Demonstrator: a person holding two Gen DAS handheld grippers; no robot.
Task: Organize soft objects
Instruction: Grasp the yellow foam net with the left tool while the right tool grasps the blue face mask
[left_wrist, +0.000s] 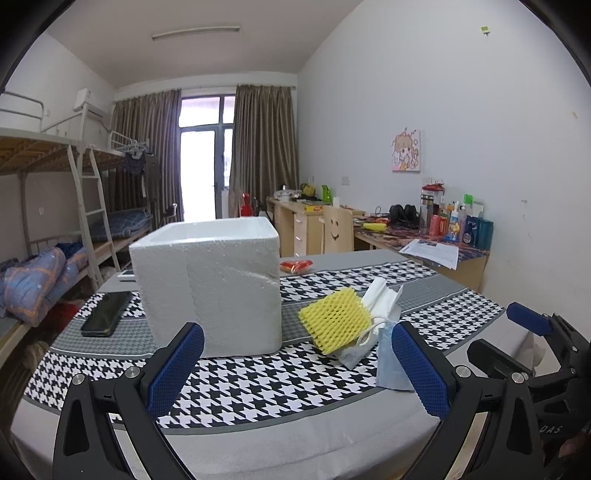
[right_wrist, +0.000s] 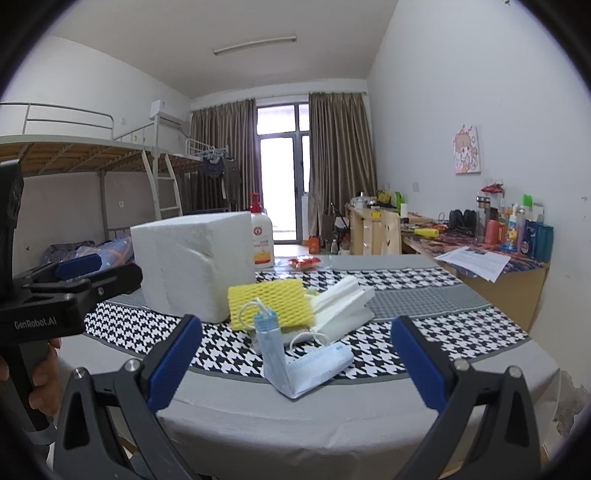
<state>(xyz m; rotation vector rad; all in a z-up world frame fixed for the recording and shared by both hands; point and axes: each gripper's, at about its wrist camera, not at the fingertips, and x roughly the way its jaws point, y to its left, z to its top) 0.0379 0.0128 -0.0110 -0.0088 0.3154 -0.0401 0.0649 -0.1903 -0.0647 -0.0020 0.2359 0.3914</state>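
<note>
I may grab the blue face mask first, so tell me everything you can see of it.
The blue face mask is a pleated, thin disposable one, light blue, with white ear loops. It is folded into an L: one half stands up, the other lies flat on the tablecloth near the table's front edge. It sits in front of the yellow foam net and white tissues; whether it touches them I cannot tell. Neither tool holds it.

Phone (left_wrist: 105, 314): lay flat on the table (left_wrist: 258, 435), left of the box.
Red packet (left_wrist: 296, 265): far side.
Soap bottle (right_wrist: 261, 238): upright behind.
</note>
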